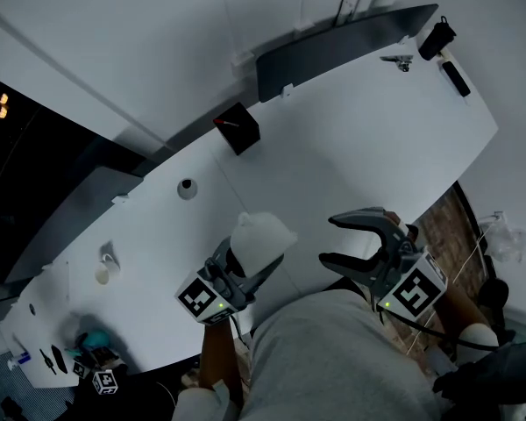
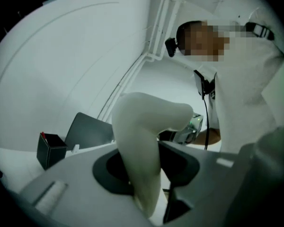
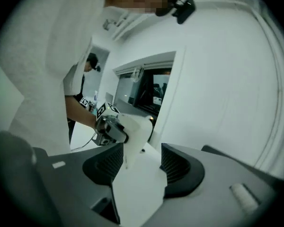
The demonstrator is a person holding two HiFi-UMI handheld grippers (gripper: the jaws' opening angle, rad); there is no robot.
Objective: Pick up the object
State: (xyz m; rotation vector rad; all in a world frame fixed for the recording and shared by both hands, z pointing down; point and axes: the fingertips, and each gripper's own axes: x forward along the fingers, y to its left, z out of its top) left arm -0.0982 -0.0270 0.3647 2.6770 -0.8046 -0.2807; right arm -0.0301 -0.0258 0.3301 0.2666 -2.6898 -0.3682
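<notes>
Left gripper (image 1: 250, 270) is clamped on the white object (image 1: 261, 238). In the left gripper view the pads pinch its narrow lower part (image 2: 144, 174), and the bulkier bent end stands well above the jaws. The object looks soft and smooth, maybe a filled pouch, but the material can't be confirmed. It is held over the near edge of the tabletop (image 1: 359, 139) and seems clear of the surface, just in front of the person's body. Right gripper (image 1: 333, 239) sits beside it over the same edge, jaws wide apart with nothing between the pads. Its own view shows only the tabletop and, further off, the object (image 3: 135, 126) in the other gripper.

Risks, as judged:
- The hold is low on a top-heavy shape, so a tilt or a quick swing could let it pivot or slide out of the pads.
- A soft body may squeeze thinner and creep loose.
- This close to the near edge, a drop would likely land off the table.
- The open right jaws are near enough to knock it.

The black box (image 1: 238, 127) at the far edge is well apart and no concern.
</notes>
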